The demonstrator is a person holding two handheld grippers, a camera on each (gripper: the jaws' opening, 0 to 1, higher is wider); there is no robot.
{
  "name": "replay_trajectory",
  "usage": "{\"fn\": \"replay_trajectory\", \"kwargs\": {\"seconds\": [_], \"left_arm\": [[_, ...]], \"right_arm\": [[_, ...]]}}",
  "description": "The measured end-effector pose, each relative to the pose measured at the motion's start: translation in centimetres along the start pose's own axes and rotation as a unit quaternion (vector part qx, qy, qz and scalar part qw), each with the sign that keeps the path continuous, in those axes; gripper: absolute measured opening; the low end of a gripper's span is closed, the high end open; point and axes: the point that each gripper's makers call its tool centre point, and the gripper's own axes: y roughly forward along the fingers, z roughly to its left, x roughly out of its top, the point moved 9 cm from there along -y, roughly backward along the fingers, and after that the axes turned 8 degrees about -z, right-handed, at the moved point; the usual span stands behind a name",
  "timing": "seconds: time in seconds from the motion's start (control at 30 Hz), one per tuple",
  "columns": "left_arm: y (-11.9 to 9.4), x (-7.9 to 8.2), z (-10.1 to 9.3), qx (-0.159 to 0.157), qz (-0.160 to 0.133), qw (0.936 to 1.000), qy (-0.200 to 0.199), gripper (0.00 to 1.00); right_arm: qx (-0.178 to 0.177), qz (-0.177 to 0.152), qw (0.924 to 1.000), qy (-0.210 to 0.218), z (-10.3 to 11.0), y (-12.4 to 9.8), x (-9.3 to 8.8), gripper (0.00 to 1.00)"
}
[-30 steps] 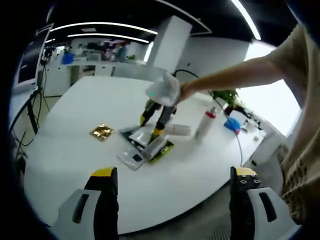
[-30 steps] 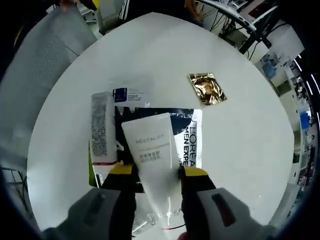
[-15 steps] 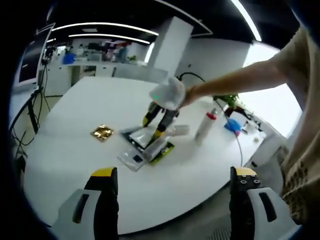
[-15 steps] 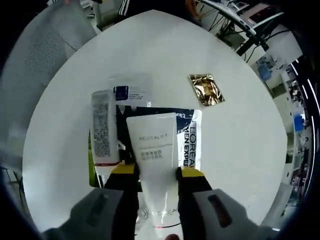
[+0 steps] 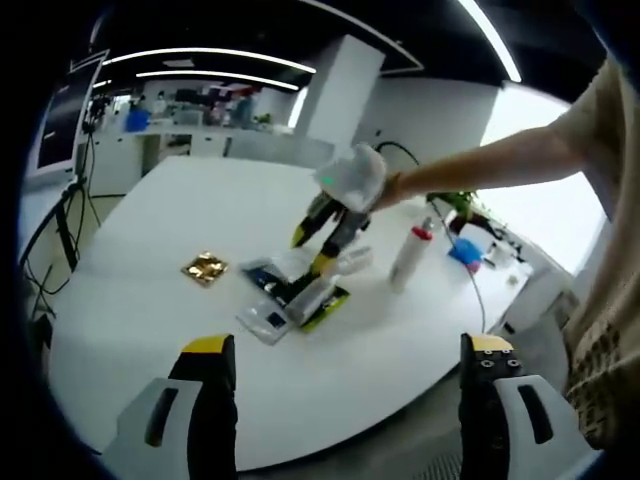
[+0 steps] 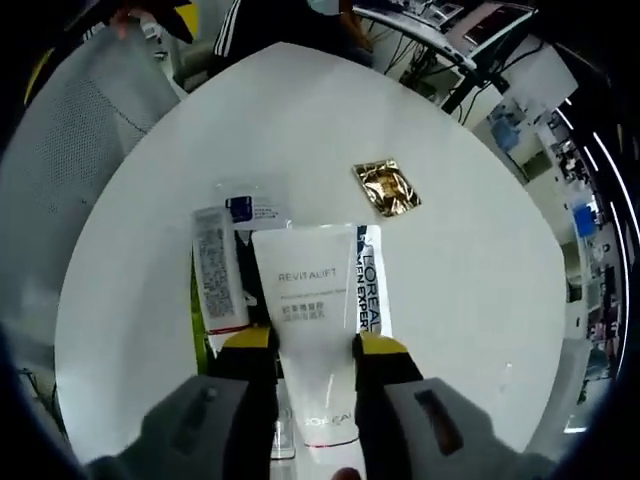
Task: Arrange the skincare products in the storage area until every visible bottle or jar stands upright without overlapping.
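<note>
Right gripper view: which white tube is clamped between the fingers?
The REVITALIFT tube, lifted centrally; the barcoded tube lies beside it on the table.

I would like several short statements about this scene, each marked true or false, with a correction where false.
1. The right tongs grip a white Revitalift tube. True.
2. The gold sachet lies under the tube. False: it lies apart, on the bare white table.
3. The left tongs hold a bottle. False: they are open and hold nothing.
4. A white bottle with a red band stands upright on the table. True.
</note>
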Motion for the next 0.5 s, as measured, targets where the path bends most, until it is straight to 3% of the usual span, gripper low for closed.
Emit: {"fn": "replay_trajectory", "kwargs": {"seconds": [0.27,0.5], "left_arm": [[0.0,0.0,0.0,-0.001,0.001,1.0000,0.005,0.90],[-0.1,0.1,0.0,0.004,-0.003,0.9999,0.011,0.90]], "right_arm": [[-0.051,-0.049,0.9945,0.077,-0.9,-2.5,0.1,0.27],[-0.075,-0.066,0.9897,0.102,-1.1,-4.3,0.1,0.27]]}}
